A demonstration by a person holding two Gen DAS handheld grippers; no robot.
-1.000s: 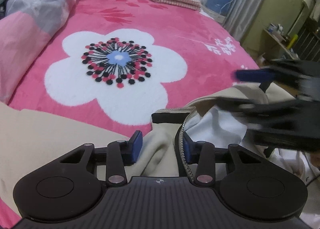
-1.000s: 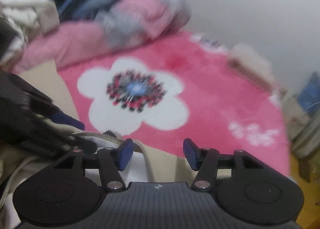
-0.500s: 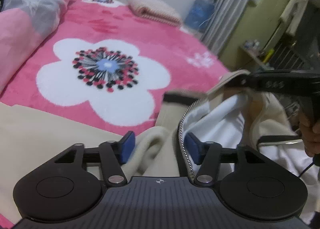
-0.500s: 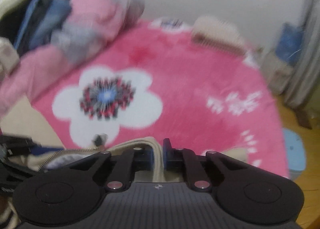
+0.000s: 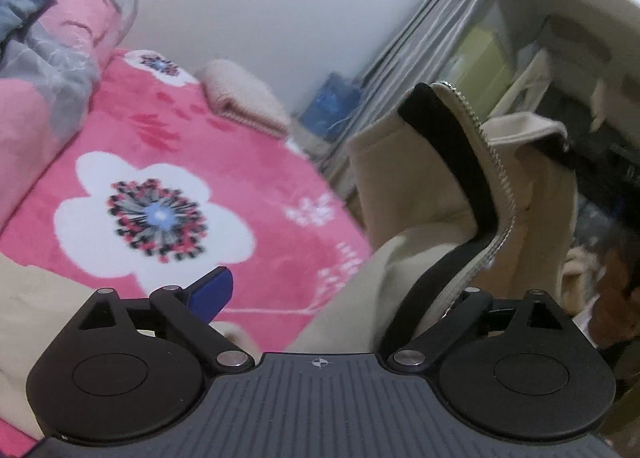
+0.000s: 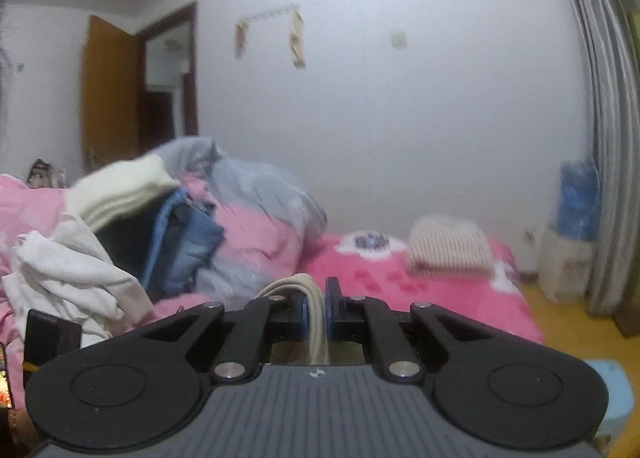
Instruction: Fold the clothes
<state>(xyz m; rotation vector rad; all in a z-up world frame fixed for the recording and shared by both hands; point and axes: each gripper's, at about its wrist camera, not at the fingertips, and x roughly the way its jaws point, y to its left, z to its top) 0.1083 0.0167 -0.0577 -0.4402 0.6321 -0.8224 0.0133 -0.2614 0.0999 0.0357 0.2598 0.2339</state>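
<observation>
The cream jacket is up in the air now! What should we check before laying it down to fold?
1. Right gripper shut on the cream jacket: ok.
2. Left gripper gripping too: not ok, jaws wide open.
3. Zipper closed: not ok, it hangs open.
4. Jacket hanging straight: not ok, bunched.
5. Free spot on the pink blanket: ok.
6. Sleeves untangled: cannot tell.

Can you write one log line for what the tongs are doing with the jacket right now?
phase: lifting | right tongs: shut on beige jacket | left tongs: open, jacket draped between | pink blanket below
</observation>
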